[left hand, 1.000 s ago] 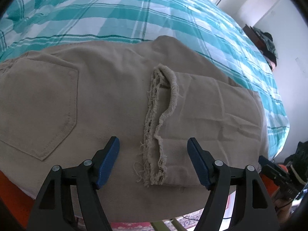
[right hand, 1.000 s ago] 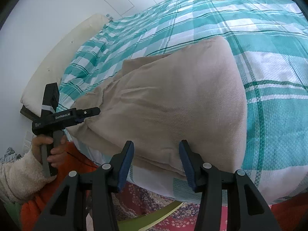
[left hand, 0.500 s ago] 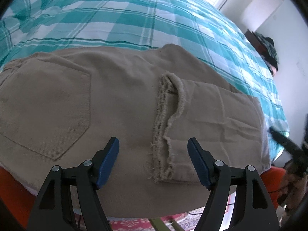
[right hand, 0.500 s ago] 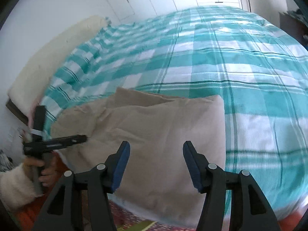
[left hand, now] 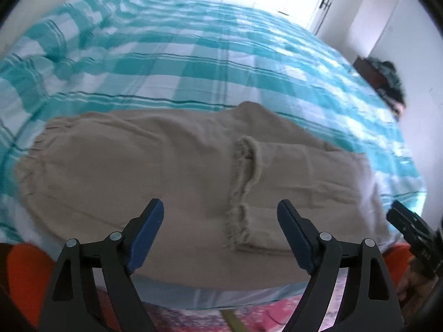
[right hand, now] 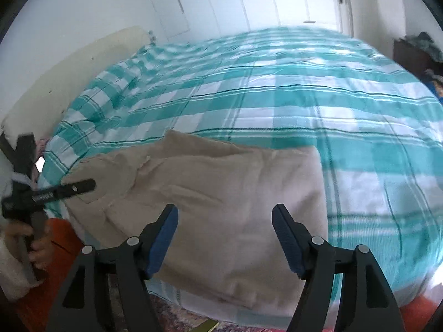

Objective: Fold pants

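Observation:
Beige pants (left hand: 171,171) lie folded on the near edge of the bed, the frayed leg hems (left hand: 241,188) laid back across the middle. They also show in the right wrist view (right hand: 227,199). My left gripper (left hand: 220,235) is open and empty, held back above the near edge of the pants. My right gripper (right hand: 225,238) is open and empty, above the folded right end. The left gripper also shows at the left of the right wrist view (right hand: 63,191), and the right gripper at the right edge of the left wrist view (left hand: 409,224).
A teal and white checked bedcover (left hand: 193,63) covers the bed (right hand: 318,91). A cream headboard (right hand: 72,66) stands at the left. White closet doors (right hand: 249,2) line the far wall. A dark stand with clothes (left hand: 384,80) is at the right. A patterned rug (left hand: 221,315) lies below the bed edge.
Both grippers have pulled back and risen away from the pants, so more of the bed and the room shows. The pants lie as before.

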Motion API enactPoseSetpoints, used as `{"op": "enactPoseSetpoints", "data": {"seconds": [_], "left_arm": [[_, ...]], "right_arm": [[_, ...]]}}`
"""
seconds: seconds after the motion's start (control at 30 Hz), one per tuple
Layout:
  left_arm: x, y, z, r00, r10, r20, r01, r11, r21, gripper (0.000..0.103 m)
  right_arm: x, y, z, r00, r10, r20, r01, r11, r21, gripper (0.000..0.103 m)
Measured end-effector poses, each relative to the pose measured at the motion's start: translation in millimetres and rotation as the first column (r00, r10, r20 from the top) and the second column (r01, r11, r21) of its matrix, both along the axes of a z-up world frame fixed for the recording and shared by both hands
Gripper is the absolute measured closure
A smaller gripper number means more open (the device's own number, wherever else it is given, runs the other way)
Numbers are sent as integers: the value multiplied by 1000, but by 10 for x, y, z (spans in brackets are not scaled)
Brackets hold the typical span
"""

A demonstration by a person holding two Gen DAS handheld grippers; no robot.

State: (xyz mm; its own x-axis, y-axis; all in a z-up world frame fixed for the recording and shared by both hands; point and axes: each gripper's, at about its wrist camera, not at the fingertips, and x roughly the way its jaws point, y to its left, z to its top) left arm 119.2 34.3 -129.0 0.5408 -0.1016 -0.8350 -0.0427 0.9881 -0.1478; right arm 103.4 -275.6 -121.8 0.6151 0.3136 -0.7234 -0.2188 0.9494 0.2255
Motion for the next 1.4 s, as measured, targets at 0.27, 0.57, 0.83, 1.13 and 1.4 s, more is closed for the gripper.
{"op": "enactPoseSetpoints", "data": {"seconds": [0.27, 0.57, 0.83, 1.13, 1.4], "left_arm": [[-108, 76, -234, 999, 42, -9, -41, 994, 102, 17], [-165, -27, -292, 1000, 9, -1, -8, 981, 192, 17], [-178, -38, -295, 1000, 14, 2, -14, 976, 218, 17], [-148, 241, -202, 999, 36, -29, -33, 996, 88, 14], [-300, 1294, 67, 973, 231, -20, -231, 961, -154, 14]], "right_arm": [[-99, -80, -96, 998, -59, 14, 60, 996, -66, 33], [-65, -130, -190, 995, -98, -2, 97, 989, -108, 33], [-98, -95, -158, 995, -97, 30, 100, 986, -134, 33], [-93, -62, -183, 996, -83, 22, 85, 987, -137, 30], [-65, -28, -230, 998, -62, 6, 62, 992, -109, 30]]}}
